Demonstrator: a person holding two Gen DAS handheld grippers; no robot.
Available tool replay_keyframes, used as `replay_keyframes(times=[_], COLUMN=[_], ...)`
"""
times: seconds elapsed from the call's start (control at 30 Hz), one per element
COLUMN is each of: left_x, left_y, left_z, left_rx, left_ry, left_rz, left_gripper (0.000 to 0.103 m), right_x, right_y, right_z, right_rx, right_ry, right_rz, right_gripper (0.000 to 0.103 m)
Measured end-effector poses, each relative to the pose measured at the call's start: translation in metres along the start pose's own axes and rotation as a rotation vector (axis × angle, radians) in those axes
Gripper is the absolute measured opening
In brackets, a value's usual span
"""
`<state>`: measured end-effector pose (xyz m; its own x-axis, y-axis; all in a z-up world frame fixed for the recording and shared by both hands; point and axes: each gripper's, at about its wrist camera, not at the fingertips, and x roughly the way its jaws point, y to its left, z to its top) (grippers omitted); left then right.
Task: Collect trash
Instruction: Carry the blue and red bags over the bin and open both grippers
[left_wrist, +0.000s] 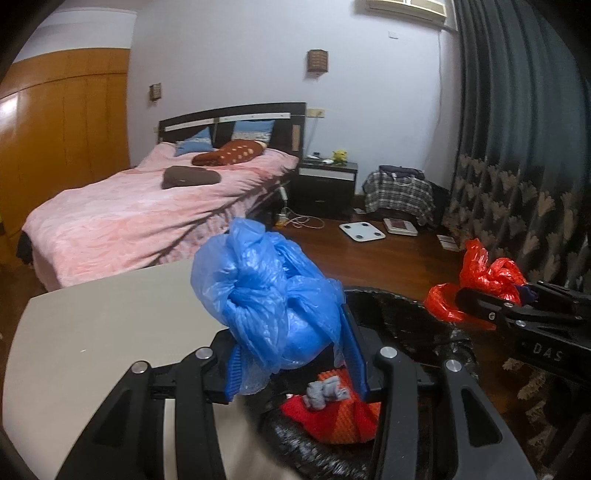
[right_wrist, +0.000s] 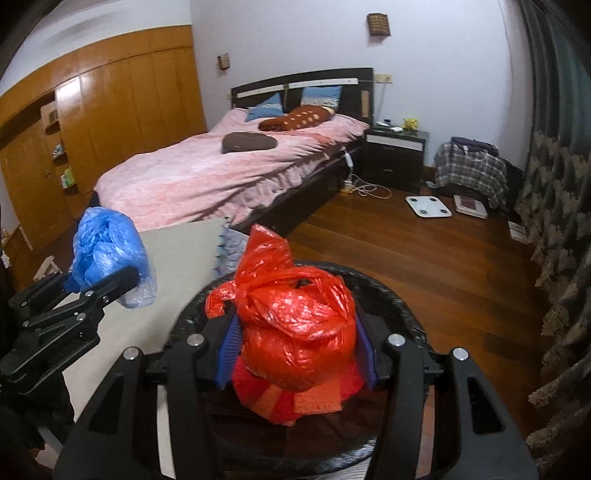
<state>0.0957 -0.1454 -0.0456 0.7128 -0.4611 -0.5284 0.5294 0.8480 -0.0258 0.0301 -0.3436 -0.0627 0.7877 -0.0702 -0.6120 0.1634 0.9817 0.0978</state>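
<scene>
My left gripper (left_wrist: 295, 369) is shut on a knotted blue plastic bag (left_wrist: 266, 295), held over the near edge of a black-lined trash bin (left_wrist: 406, 317). It also shows in the right wrist view (right_wrist: 107, 251). My right gripper (right_wrist: 297, 358) is shut on a knotted red plastic bag (right_wrist: 295, 314), held above the bin's rim (right_wrist: 399, 295). The red bag also shows in the left wrist view (left_wrist: 480, 280). Inside the bin lies a red-orange cloth (left_wrist: 332, 417) with a small grey lump (left_wrist: 325, 393) on it.
A beige table (left_wrist: 110, 332) stands left of the bin. A bed with pink cover (right_wrist: 229, 177) is behind it. A nightstand (right_wrist: 395, 155), two floor scales (right_wrist: 428, 206), cables, a draped chair and dark curtains (right_wrist: 554, 184) line the far and right sides.
</scene>
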Motion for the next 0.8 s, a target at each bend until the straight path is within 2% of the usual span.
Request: replay_keyframes(times=[0.33, 0.63, 0.67, 0.7, 0.73, 0.8], left_x=[0.056, 0.094, 0.097, 0.098, 0.101, 0.104], left_y=[-0.022, -0.027, -0.028, -0.029, -0.029, -0.026], left_z=[-0.003, -0.006, -0.007, -0.008, -0.008, -0.011], left_rx=[0.027, 0.037, 0.037, 0.039, 0.039, 0.035], left_ry=[0.056, 0.091, 0.098, 0.104, 0.110, 0.134], left_rz=[-0.100, -0.141, -0.153, -0.158, -0.160, -0.193], left_gripper=[0.045, 0.045, 0.046, 0.047, 0.051, 0.066], right_x=[0.035, 0.064, 0.067, 0.070, 0.071, 0.075], right_y=[-0.034, -0.046, -0.047, -0.047, -0.048, -0.048], right_z=[-0.009, -0.010, -0.011, -0.011, -0.011, -0.010], right_rx=[0.033, 0.039, 0.039, 0.039, 0.040, 0.039], right_ry=[0.052, 0.085, 0.086, 0.089, 0.089, 0.094], right_rz=[-0.038, -0.041, -0.037, -0.036, -0.038, -0.047], right_gripper=[0.050, 0.051, 0.054, 0.055, 0.062, 0.070])
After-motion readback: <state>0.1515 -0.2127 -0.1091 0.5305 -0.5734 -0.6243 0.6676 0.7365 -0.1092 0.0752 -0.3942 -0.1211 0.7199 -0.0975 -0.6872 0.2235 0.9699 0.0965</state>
